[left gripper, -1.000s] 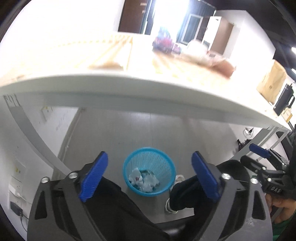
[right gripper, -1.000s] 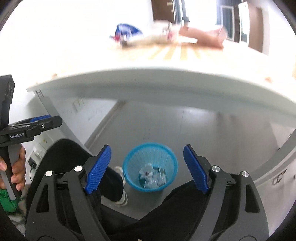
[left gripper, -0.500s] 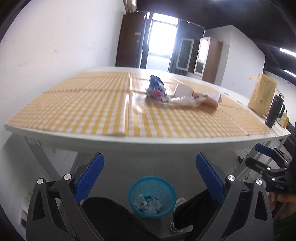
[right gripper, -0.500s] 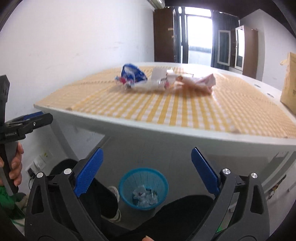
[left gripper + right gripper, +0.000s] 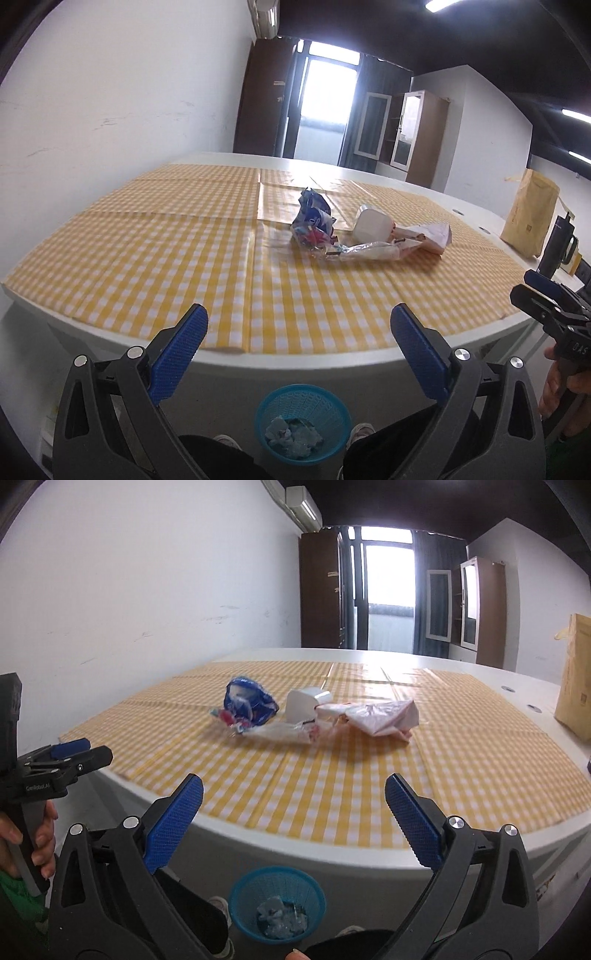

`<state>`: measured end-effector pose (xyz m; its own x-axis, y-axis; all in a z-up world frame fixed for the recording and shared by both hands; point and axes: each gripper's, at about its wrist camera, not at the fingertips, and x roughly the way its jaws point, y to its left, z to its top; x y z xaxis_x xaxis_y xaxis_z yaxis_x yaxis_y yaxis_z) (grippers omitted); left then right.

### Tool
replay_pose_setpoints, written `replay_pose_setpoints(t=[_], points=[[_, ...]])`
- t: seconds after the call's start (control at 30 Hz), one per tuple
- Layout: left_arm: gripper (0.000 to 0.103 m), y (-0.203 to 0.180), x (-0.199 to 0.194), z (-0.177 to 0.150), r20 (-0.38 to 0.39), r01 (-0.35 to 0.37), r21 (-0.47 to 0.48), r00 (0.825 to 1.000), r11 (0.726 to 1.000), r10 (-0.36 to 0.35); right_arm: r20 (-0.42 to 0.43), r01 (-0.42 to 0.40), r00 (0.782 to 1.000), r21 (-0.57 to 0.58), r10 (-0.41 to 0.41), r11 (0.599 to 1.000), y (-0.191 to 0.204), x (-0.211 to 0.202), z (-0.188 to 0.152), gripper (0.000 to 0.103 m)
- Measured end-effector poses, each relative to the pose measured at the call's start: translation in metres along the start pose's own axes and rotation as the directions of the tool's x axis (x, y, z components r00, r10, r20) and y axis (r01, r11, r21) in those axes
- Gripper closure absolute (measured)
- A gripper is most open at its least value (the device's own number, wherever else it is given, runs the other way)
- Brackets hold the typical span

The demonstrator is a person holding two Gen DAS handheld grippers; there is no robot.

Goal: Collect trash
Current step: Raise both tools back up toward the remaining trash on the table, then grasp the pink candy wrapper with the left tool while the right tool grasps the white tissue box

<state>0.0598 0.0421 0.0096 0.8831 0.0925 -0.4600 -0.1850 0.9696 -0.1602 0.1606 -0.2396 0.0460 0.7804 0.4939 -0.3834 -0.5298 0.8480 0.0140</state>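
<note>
Trash pile (image 5: 365,234) sits mid-table on the yellow checked cloth (image 5: 184,258): blue crumpled wrapper (image 5: 248,701), white cup on its side (image 5: 304,703), clear plastic bag (image 5: 284,734), pinkish paper wrapper (image 5: 384,716), all bunched touching each other. Left gripper (image 5: 299,350) jaws wide apart, nothing between them. Right gripper (image 5: 293,825) jaws have just been opening and now stand spread wide, also empty. Both hover over the near table edge (image 5: 295,360), well short of the pile; bare cloth lies between. Blue mesh bin (image 5: 303,421) on the floor below the edge, crumpled white trash already inside, the person's shoes either side. Brown paper bag (image 5: 532,218) and black mug (image 5: 559,243) at far right, apart from the pile.
</note>
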Motion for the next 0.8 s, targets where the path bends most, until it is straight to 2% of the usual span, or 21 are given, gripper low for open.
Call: replay_pose_setpoints(t=[0.37, 0.57, 0.8], points=[[0.006, 0.002, 0.042, 0.023, -0.038, 0.007, -0.015, 0.999, 1.0, -0.008, -0.024, -0.007, 1.0, 0.016, 0.008, 1.0, -0.012, 0.05, 0.03, 0.009], [0.006, 0.01, 0.066, 0.037, -0.084, 0.016, -0.066, 0.996, 0.998, -0.021, -0.051, -0.01, 0.999, -0.007, 0.01, 1.0, -0.012, 0.075, 0.048, 0.009], [0.006, 0.006, 0.09, 0.058, -0.111, 0.015, -0.034, 0.994, 0.999, -0.019, -0.094, 0.0, 0.996, -0.05, -0.005, 0.999, -0.016, 0.108, 0.069, 0.01]])
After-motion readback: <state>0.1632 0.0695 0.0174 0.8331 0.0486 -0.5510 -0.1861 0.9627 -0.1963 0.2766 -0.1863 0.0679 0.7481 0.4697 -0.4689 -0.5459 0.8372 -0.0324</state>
